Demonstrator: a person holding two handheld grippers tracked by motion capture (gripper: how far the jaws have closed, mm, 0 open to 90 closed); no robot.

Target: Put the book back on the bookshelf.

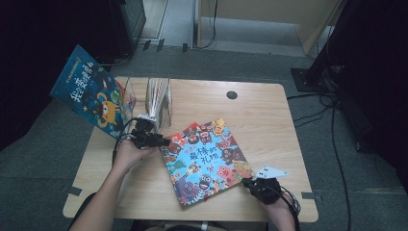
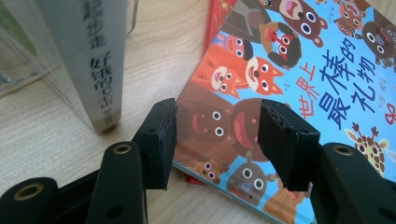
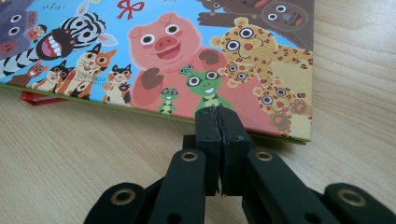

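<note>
A picture book with cartoon animals on a blue cover (image 1: pixel 207 161) lies flat in the middle of the wooden table (image 1: pixel 260 115), on top of a red book (image 2: pixel 194 179). My left gripper (image 1: pixel 163 142) is at the book's far left corner, jaws open. In the left gripper view my left gripper (image 2: pixel 217 116) frames that corner of the animal book (image 2: pixel 317 70) without pressing on it. My right gripper (image 1: pixel 248 183) is at the book's near right edge. In the right gripper view my right gripper (image 3: pixel 219 112) is shut on nothing, tips against the cover's edge (image 3: pixel 163 51).
Several books stand upright in a clear rack (image 1: pixel 159 98) at the back left, one white spine (image 2: pixel 100 60) close to my left gripper. A blue picture book (image 1: pixel 94 91) leans tilted beyond the table's left corner. Cables (image 1: pixel 332 120) trail on the floor at the right.
</note>
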